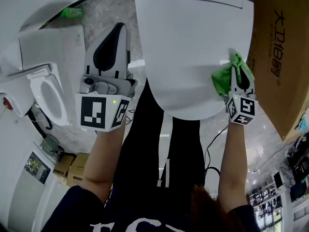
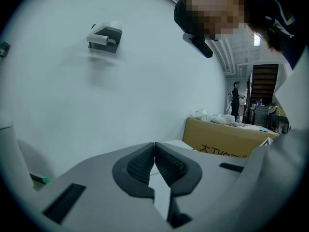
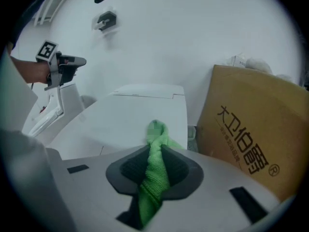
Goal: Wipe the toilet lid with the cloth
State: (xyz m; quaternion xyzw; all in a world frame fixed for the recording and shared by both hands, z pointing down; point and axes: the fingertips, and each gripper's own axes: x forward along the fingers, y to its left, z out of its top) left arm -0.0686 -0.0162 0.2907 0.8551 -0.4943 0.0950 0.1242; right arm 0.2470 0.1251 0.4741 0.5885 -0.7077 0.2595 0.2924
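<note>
The white toilet lid (image 1: 190,47) fills the top middle of the head view and lies closed; in the right gripper view the toilet lid (image 3: 125,120) stretches ahead of the jaws. My right gripper (image 1: 236,71) is shut on the green cloth (image 1: 223,77), which rests on the lid's right edge. In the right gripper view the green cloth (image 3: 155,170) hangs pinched between the pads of my right gripper (image 3: 156,144). My left gripper (image 1: 116,35) is held left of the lid, off it, with its jaws shut on nothing; my left gripper (image 2: 154,151) points at a white wall.
A big brown cardboard box (image 1: 280,52) stands tight against the lid's right side. A second toilet (image 1: 46,88) with its seat exposed stands at the left. The person's legs (image 1: 159,144) are directly in front of the bowl. Small cartons (image 1: 72,166) sit on the floor lower left.
</note>
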